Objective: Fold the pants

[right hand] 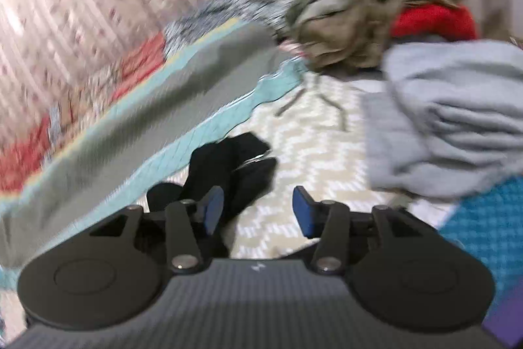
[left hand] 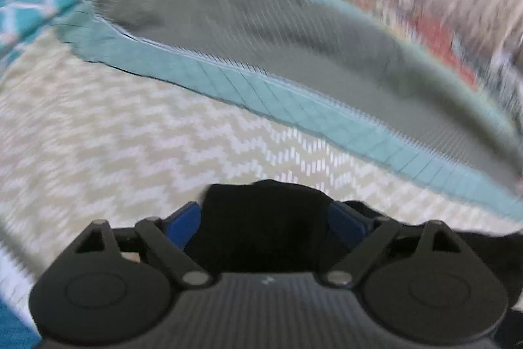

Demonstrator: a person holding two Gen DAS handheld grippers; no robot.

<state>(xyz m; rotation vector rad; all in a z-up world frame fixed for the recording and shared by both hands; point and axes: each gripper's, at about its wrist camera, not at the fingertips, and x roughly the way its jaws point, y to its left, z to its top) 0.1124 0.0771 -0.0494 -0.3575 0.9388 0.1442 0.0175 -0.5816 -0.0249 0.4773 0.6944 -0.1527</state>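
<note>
The black pants (right hand: 235, 165) lie bunched on the zigzag bedspread (right hand: 313, 159), just ahead and left of the right gripper (right hand: 258, 211), whose jaws stand apart on nothing. The left gripper (left hand: 264, 218) is nearer: dark cloth fills its jaws, seemingly pinched (blur hides the contact). Their long axis is unreadable, the rest cut off; a gray laundry pile (right hand: 451, 116) sits right

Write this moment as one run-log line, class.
left hand-held gripper: shut on black pants | right hand-held gripper: open, holding nothing | black pants: bunched on bed cover | frames: blurred
</note>
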